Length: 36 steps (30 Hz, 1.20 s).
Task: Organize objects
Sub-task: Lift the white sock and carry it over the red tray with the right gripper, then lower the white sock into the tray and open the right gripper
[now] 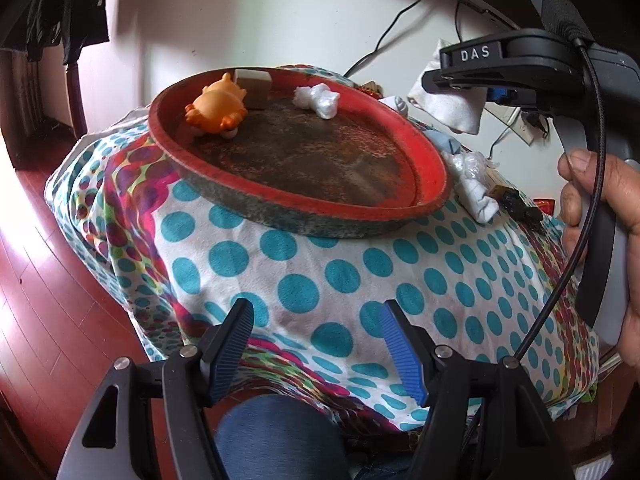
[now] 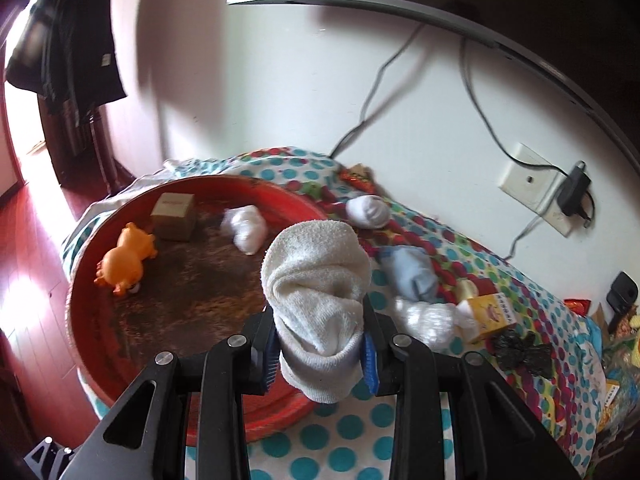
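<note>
A round red tray [image 1: 432, 168] [image 2: 86, 344] rests on a table with a dotted cloth [image 1: 280, 264]. In it lie an orange toy animal [image 1: 218, 106] [image 2: 124, 258], a small brown box [image 1: 256, 86] [image 2: 174, 216] and a white bundle [image 1: 318, 100] [image 2: 246, 228]. My right gripper [image 2: 320, 354] is shut on a rolled white sock [image 2: 316, 296], held over the tray's right rim. In the left wrist view that gripper's body and the hand holding it appear at the right. My left gripper [image 1: 320, 344] is open over the cloth in front of the tray, nothing between its fingers.
To the right of the tray lie another white roll [image 2: 368, 210], a blue roll [image 2: 414, 272], a white plastic-wrapped bundle [image 2: 430, 320] [image 1: 474, 184], a yellow box [image 2: 490, 314] and a black crumpled thing [image 2: 520, 352] [image 1: 522, 206]. A wall socket [image 2: 532, 186] with charger and cables is behind.
</note>
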Motion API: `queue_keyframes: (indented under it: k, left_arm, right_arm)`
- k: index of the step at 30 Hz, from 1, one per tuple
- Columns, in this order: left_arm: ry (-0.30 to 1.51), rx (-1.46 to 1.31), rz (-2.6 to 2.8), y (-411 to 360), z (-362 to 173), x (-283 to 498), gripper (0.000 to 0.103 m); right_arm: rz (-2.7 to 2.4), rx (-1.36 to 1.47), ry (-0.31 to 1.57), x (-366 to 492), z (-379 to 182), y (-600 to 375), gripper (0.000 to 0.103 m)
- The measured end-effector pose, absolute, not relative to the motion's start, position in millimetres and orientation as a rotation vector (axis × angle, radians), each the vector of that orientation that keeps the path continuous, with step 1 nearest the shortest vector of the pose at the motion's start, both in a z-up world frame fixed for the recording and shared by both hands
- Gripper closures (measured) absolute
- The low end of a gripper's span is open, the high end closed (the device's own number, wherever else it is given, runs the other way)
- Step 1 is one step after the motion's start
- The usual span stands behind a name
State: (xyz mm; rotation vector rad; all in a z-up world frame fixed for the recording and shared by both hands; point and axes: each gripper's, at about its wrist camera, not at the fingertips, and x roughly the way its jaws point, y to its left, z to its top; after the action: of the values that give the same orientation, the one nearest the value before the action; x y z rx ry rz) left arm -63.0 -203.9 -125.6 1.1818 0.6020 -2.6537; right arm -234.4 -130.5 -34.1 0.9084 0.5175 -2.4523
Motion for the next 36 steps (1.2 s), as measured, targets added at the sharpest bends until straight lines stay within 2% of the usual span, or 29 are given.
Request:
queue_keyframes:
  k: [16,30,35,36]
  left_arm:
    - [0.644,1.199,-2.608,-216.6,-130.9,-64.0,0.036]
    - [0.685,1.227,-2.579,-222.8,-137.9,-67.5,0.036]
    - [0.677,1.223,-2.579,-221.7,-137.5,-67.5,0.036]
    - [0.676,1.218,-2.583,-221.3,-136.9,-67.3,0.036]
  right_arm:
    - [-2.082,0.979,0.524,-202.6,-89.9,-201.6,0.072]
    - [-1.964,1.024,0.496,-204.3,-113.1,-215.2,0.07]
    - [-1.955,1.025,0.486,-204.1,-114.0,-215.3,0.062]
    - [-1.955,1.019,0.49,-203.0,-113.2,-215.2,0.057]
